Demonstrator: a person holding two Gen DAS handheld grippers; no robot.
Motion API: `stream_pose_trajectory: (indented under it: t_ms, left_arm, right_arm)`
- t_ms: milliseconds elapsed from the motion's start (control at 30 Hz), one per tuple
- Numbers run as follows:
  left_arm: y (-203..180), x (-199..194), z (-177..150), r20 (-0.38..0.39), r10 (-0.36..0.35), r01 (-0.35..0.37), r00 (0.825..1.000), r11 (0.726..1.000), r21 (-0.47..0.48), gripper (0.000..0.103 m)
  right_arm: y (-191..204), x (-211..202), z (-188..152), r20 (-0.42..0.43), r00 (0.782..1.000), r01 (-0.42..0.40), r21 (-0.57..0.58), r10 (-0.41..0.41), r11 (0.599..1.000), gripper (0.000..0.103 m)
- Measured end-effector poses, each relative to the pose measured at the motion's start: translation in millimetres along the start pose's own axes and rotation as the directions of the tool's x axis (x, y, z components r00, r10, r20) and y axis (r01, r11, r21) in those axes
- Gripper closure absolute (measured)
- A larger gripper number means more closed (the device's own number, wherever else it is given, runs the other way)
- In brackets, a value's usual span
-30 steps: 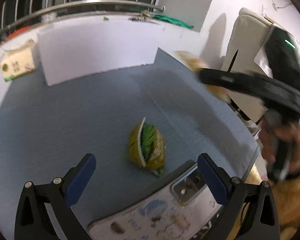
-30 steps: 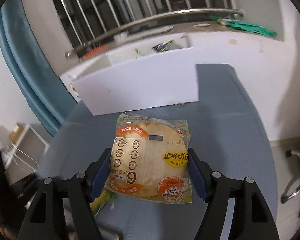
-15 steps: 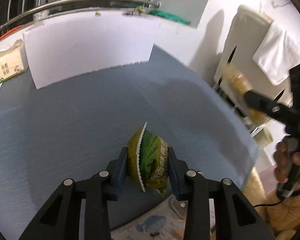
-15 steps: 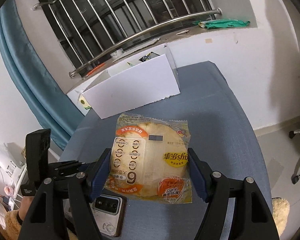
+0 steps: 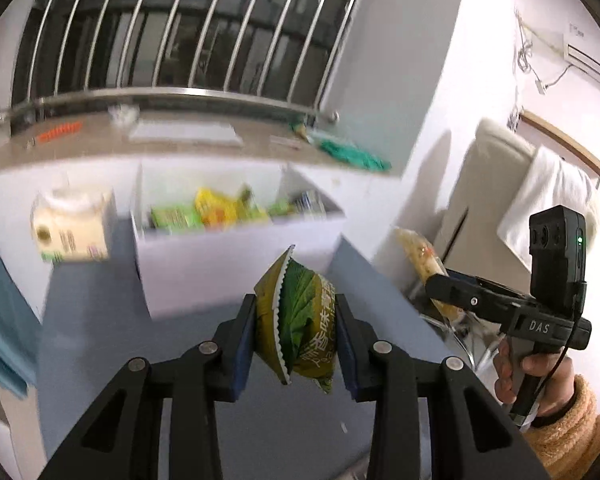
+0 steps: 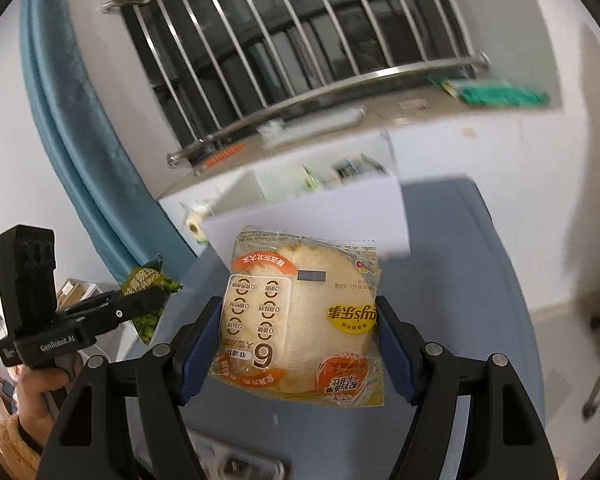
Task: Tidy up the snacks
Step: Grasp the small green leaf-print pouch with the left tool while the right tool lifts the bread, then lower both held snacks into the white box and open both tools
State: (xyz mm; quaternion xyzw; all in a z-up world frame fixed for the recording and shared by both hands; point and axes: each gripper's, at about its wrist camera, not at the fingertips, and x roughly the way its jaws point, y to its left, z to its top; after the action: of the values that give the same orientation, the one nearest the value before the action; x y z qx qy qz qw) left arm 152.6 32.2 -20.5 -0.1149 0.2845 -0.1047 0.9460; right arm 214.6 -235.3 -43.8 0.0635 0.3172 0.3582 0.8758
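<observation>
Green packet (image 5: 300,322): clear of the blue table top (image 5: 100,320), standing on edge between the left pads, long axis running up and away from the camera, its zigzag seam pointing toward the white box; seen from the right wrist view it sticks out above and below the finger.
Left gripper (image 5: 296,322): narrowly parted, both blue pads pressed flat on the packet's two faces, clenched on it; it points forward and slightly down at the box.
Left hand (image 6: 40,386): wrapped round the handle low at the left edge, with a fuzzy tan cuff below it.
Bread pack (image 6: 300,320): held level above the table, flat face up, long axis pointing away toward the box, printing upside down to the camera.
Right gripper (image 6: 300,328): spread fairly wide, pads grasping the pack's left and right edges; aimed forward and slightly down.
Right hand (image 5: 532,372): fingers curled round the grip, tan fleece sleeve behind.
White box (image 5: 236,252): open-topped, at the table's far edge, with green and yellow packets inside, blurred.
Tissue pack (image 5: 70,228): just left of the box.
Window bars (image 5: 180,28): beyond the ledge.
</observation>
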Motion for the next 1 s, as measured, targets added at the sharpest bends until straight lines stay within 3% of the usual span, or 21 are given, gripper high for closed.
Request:
stream_pose_trajectory:
  t_ms: [133, 300, 433, 467, 500, 533, 567, 600, 667, 767, 1000]
  left_arm:
    - [22, 24, 49, 0.013, 0.035, -0.035, 0.999, 0.999, -0.004, 0.063]
    - [51, 66, 96, -0.027, 0.077, -0.077, 0.997, 0.997, -0.018, 0.063]
    - [66, 108, 115, -0.062, 0.115, -0.116, 0.991, 0.993, -0.004, 0.062]
    - [69, 116, 117, -0.065, 0.131, -0.131, 0.989, 0.991, 0.001, 0.060]
    - [72, 123, 119, -0.065, 0.153, -0.153, 0.986, 0.988, 0.003, 0.051]
    - [76, 130, 121, -0.072, 0.172, -0.172, 0.983, 0.985, -0.001, 0.019]
    - [79, 134, 122, -0.080, 0.184, -0.185, 0.980, 0.983, -0.008, 0.000]
    - [84, 139, 121, -0.082, 0.200, -0.203, 0.976, 0.979, -0.019, 0.000]
    - [88, 143, 117, -0.087, 0.207, -0.209, 0.974, 0.978, -0.015, 0.000]
    - [90, 145, 111, -0.089, 0.238, -0.237, 0.967, 0.971, 0.019, 0.000]
    - [79, 124, 101, -0.014, 0.306, -0.305, 0.952, 0.951, 0.040, 0.000]
  right_arm:
    - [9, 21, 49, 0.025, 1.000, 0.015, -0.061, -0.014, 0.998, 0.026]
    - [-1, 76, 117, 0.016, 0.998, 0.054, -0.063, -0.053, 0.997, 0.026]
    - [-21, 136, 168, -0.074, 0.989, 0.120, -0.087, -0.127, 0.989, 0.026]
    - [-25, 146, 173, -0.098, 0.988, 0.115, -0.082, -0.123, 0.990, 0.026]
    - [-27, 159, 180, -0.117, 0.985, 0.116, -0.085, -0.126, 0.990, 0.026]
    - [-28, 170, 185, -0.133, 0.982, 0.122, -0.090, -0.133, 0.989, 0.026]
    - [-30, 178, 187, -0.146, 0.981, 0.120, -0.083, -0.131, 0.989, 0.023]
    - [-31, 185, 189, -0.161, 0.979, 0.116, -0.071, -0.126, 0.991, 0.010]
    - [-35, 197, 190, -0.185, 0.970, 0.150, -0.051, -0.157, 0.987, 0.000]
    - [-39, 199, 186, -0.178, 0.953, 0.239, -0.063, -0.246, 0.969, 0.000]
    - [-33, 171, 178, -0.088, 0.966, 0.237, -0.097, -0.245, 0.967, 0.000]
